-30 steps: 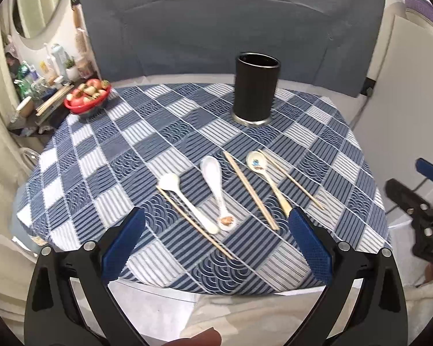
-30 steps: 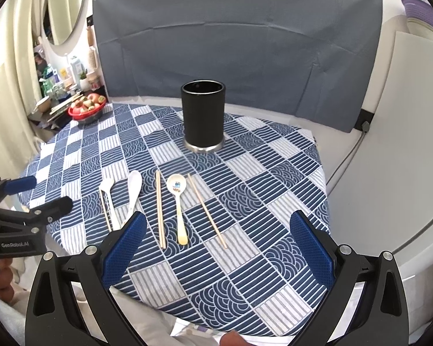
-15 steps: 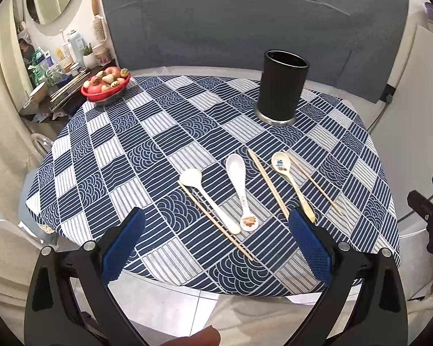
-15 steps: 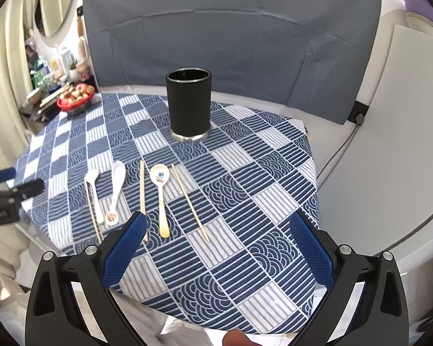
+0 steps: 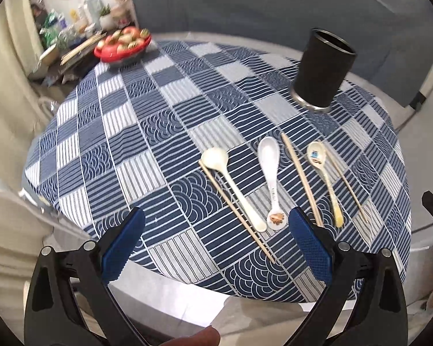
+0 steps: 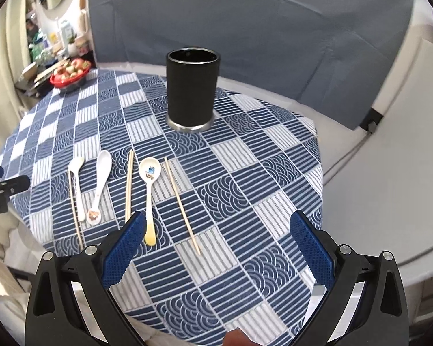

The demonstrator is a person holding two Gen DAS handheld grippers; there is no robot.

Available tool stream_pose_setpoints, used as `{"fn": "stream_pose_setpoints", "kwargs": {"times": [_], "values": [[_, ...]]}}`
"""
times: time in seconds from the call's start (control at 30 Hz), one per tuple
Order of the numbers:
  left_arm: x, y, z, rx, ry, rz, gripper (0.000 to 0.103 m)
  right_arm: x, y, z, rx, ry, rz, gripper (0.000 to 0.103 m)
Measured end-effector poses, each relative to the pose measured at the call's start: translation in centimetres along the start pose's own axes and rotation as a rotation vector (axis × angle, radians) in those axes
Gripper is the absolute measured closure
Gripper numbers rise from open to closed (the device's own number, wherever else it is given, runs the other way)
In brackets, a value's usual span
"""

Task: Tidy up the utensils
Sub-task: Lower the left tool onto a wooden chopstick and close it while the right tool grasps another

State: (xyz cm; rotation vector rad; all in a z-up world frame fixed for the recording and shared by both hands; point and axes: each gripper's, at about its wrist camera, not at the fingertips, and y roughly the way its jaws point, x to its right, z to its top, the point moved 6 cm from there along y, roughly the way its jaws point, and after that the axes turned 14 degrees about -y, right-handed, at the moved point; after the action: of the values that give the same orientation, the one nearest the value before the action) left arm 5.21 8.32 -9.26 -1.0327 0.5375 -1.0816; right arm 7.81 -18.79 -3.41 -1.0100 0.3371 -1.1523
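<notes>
Three spoons, three chopsticks: side by side, flat on checked tablecloth, none yet picked up. Black holder: upright behind them, apparently empty, likely their destination. Left gripper, right gripper: jaws wide, holding nothing, above near table edge

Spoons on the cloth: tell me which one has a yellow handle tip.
The rightmost spoon, with a cartoon print in its bowl; the other two spoons are white throughout.
</notes>
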Motion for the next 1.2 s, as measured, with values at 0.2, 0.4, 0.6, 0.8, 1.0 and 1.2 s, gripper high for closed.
{"fn": "stream_pose_setpoints", "kwargs": {"times": [0.2, 0.4, 0.6, 0.8, 1.0, 1.2], "values": [[-0.8, 2.8, 0.2, -0.044, -0.039, 0.069, 0.006, -0.6, 3.0, 2.0, -0.034, -0.065, 0.034, 0.008], [-1.9, 5.8, -0.3, -0.128, -0.114, 0.099, 0.006, -2.2, 6.2, 3.1, -0.077, -0.165, 0.105, 0.008], [-2.3, 8.1, -0.1, -0.185, -0.172, 0.124, 0.006, -3.3, 9.2, 3.8, -0.116, -0.256, 0.141, 0.008], [-1.9, 10.1, 0.0, -0.207, -0.179, 0.165, 0.006, -3.8, 12.7, 4.4, -0.171, -0.306, 0.170, 0.008], [-2.1, 12.2, -0.7, -0.260, -0.228, 0.197, 0.006, -4.5, 16.2, 4.5, -0.223, -0.352, 0.203, 0.008], [-2.7, 13.9, -1.4, -0.312, -0.265, 0.225, 0.005, -4.9, 19.2, 3.6, -0.287, -0.367, 0.243, 0.008]]}}
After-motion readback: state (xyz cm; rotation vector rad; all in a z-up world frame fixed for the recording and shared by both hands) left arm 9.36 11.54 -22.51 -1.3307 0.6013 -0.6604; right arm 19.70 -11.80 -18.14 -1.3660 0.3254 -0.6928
